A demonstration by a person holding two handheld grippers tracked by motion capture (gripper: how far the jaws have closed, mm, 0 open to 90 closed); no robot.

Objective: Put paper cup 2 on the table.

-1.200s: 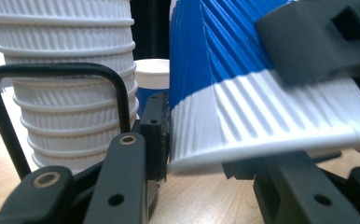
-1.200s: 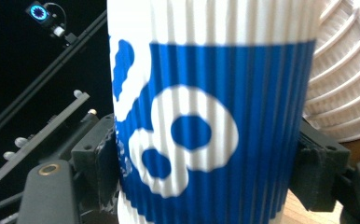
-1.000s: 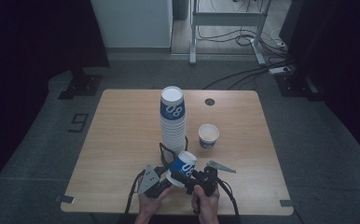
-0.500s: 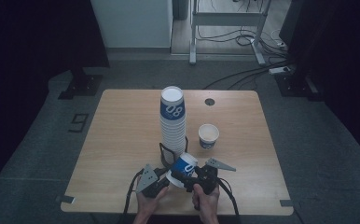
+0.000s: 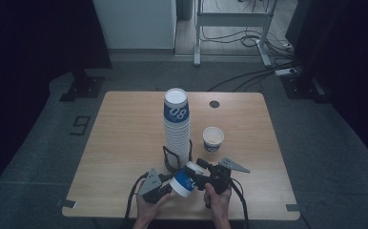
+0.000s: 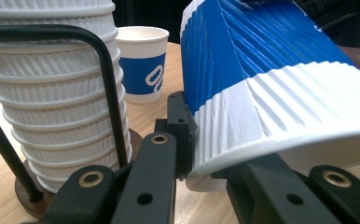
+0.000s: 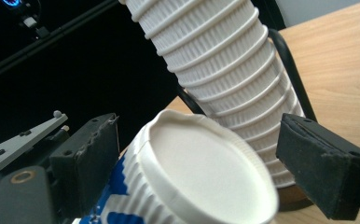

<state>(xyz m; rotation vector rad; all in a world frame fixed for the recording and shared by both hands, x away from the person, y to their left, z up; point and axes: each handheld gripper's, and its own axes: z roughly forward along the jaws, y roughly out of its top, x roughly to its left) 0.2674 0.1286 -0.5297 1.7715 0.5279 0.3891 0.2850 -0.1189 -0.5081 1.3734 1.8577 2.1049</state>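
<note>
The blue-and-white cup [image 5: 184,180] is held above the table's near edge, just in front of the cup stack [image 5: 176,125] in its wire holder [image 5: 168,157]. The left gripper [image 6: 192,154] is clamped on the cup's rim, wall pinched between its pads, after a last bit of closing. The right gripper [image 7: 197,163] has its jaws spread either side of the cup's closed end, pads clear, just opened. The cup is judged to be handed over to the left. A single cup [image 5: 213,139] stands upright right of the stack.
</note>
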